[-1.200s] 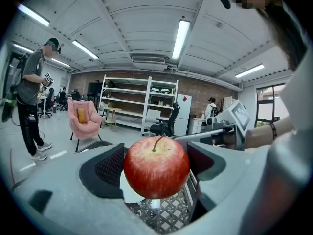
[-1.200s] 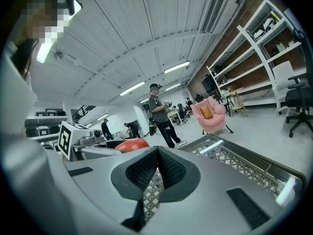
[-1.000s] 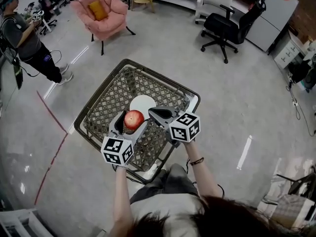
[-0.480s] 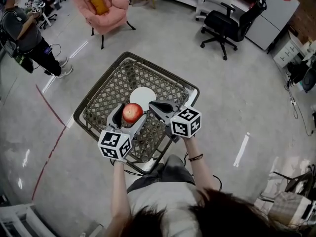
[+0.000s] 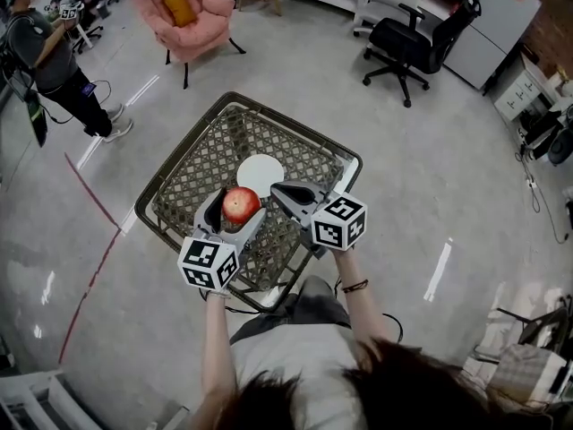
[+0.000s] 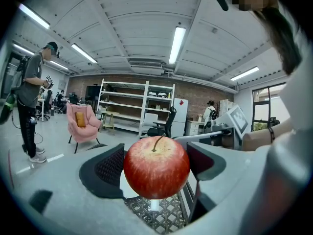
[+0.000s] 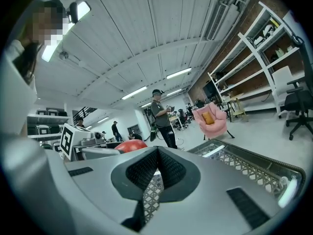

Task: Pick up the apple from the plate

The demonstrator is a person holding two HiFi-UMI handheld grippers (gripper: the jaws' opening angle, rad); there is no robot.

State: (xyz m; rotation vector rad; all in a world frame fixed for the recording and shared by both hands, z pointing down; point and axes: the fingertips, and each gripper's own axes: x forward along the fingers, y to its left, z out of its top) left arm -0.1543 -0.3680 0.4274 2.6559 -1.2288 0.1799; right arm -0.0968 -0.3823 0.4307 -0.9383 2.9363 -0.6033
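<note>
A red apple [image 5: 239,204] is held between the jaws of my left gripper [image 5: 235,211], lifted above the wire shopping cart [image 5: 176,177]. In the left gripper view the apple [image 6: 156,166] fills the gap between both pads, stem up. The white plate [image 5: 260,172] lies bare on the cart's mesh floor, just beyond the apple. My right gripper [image 5: 285,195] hovers beside the apple on its right, jaws pressed together with nothing in them. In the right gripper view the apple [image 7: 130,145] peeks over the jaw at the left.
A pink armchair [image 5: 184,5] and a black office chair [image 5: 411,46] stand beyond the cart. A person [image 5: 54,65] stands at the far left. A red floor line [image 5: 92,249] runs left of the cart. White shelving [image 6: 136,106] lines the back wall.
Both grippers and the held apple have stayed almost still over the cart since half a second ago; the head view shifted slightly between the first frame and the later ones.
</note>
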